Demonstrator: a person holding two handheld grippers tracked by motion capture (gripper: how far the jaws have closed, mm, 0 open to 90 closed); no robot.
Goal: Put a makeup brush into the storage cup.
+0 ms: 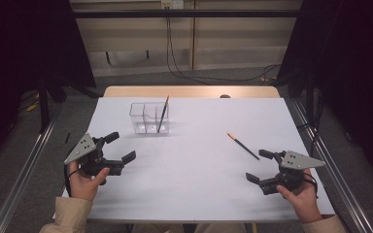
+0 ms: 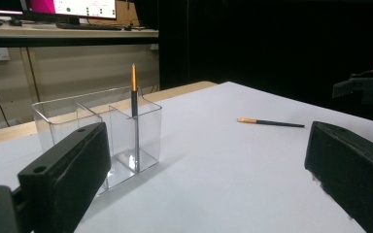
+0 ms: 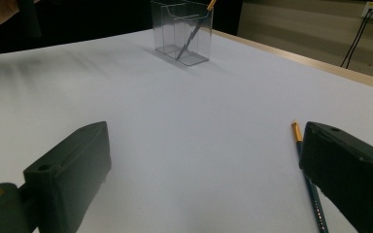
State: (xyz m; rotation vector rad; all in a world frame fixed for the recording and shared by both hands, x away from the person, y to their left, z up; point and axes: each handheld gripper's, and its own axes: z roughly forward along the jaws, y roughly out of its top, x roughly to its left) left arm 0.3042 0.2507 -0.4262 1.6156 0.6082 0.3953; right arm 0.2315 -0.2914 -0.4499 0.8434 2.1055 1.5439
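sleeves (image 1: 73, 213): beige | hand-held gripper (image 1: 118, 147): black jaws, grey triangular plate

the loose pencil (image 3: 311, 189) runs partly behind the right tongs' jaw, off the bottom edge.

left gripper (image 1: 117, 147) jaws apart, right gripper (image 1: 259, 166) jaws apart
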